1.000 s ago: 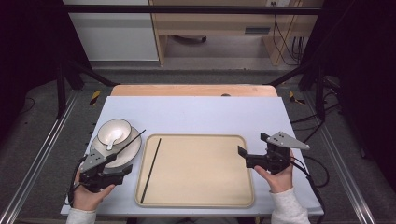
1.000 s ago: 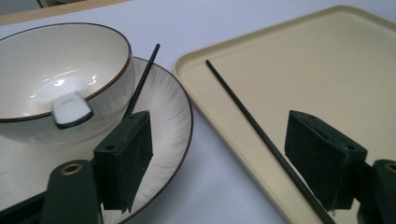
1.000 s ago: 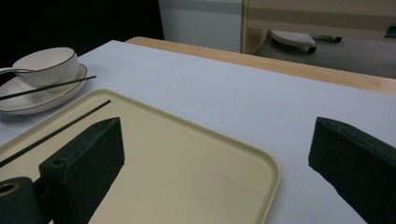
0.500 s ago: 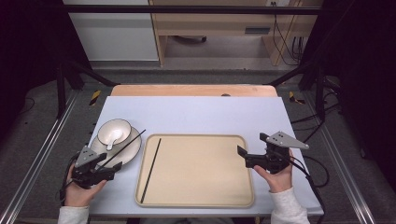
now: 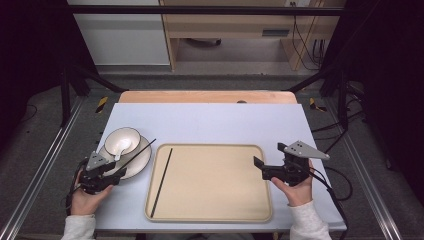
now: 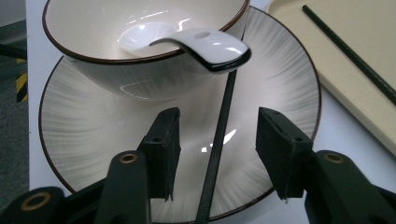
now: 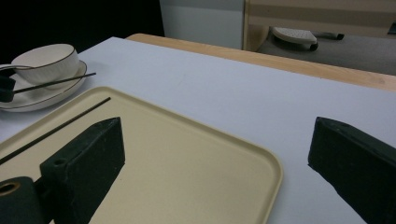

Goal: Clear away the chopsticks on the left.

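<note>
Work in hand: the left gripper (image 5: 114, 176) goes for the chopstick (image 6: 219, 140) that lies across the plate (image 6: 93, 130).
Where the chopstick is: it rests slantwise on the plate, passing under the handle of the white spoon (image 6: 187, 42) that sits in the bowl (image 5: 122, 141); its far tip reaches out past the plate's rim toward the tray (image 5: 210, 216).
Second chopstick: the other chopstick (image 5: 161, 181) lies alone along the tray's left side.
Left jaws: about half open and have just been closing, with the chopstick between them; neither pad presses on it yet.
Right jaws: the right gripper (image 5: 259, 165) is held over the tray's right edge, jaws wide, nothing between them.
How it will handle: a chopstick is probably light, thin, stiff and smooth, so it may roll or swivel in the pads.
Where to take hold: squarely across the shaft over the plate, near its middle rather than the near end, so it hangs level.
Care needed: bowl, plate and spoon look like glazed ceramic; lifting the chopstick could nudge the spoon handle above it, so it should likely be drawn out low and sideways.
Counter: pale and smooth.
</note>
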`<state>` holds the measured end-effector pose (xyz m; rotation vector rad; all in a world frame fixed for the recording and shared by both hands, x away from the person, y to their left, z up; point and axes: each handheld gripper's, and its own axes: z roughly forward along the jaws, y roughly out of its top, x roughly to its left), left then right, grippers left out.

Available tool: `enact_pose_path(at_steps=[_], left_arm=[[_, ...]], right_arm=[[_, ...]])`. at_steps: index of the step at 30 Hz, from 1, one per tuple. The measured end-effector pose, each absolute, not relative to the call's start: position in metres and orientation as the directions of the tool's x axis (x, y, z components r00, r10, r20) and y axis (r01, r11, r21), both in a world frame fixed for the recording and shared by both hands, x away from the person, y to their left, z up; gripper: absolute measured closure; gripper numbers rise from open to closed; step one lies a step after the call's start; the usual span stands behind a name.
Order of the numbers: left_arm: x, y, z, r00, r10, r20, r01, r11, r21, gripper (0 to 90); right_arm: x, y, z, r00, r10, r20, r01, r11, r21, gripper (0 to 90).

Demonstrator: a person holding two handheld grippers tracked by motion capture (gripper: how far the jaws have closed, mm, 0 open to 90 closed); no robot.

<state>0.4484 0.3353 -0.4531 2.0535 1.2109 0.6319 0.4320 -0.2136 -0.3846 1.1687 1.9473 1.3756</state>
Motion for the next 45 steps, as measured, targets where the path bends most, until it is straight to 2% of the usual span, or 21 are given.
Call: enact_pose_path(at_steps=[8, 13, 21, 45], left_arm=[[0.455, 0.331, -0.457, 0.469, 0.879, 0.093, 0.588, -0.389, 0.709, 65.6], [0.455, 0.330, -0.457, 0.481, 0.873, 0.082, 0.592, -0.392, 0.704, 76.8], [0.453, 0.327, -0.456, 0.501, 0.863, 0.069, 0.594, -0.400, 0.698, 84.6], [0.436, 0.301, -0.435, 0.476, 0.879, 0.038, 0.564, -0.337, 0.754, 85.2]], right_arm=[[0.433, -0.213, -0.386, -0.519, 0.851, 0.085, 0.369, 0.133, 0.920, 3.9], [0.433, -0.212, -0.386, -0.521, 0.849, 0.083, 0.370, 0.137, 0.919, 3.9], [0.433, -0.213, -0.386, -0.520, 0.850, 0.082, 0.369, 0.137, 0.919, 3.9], [0.432, -0.213, -0.385, -0.516, 0.852, 0.084, 0.369, 0.133, 0.920, 3.7]])
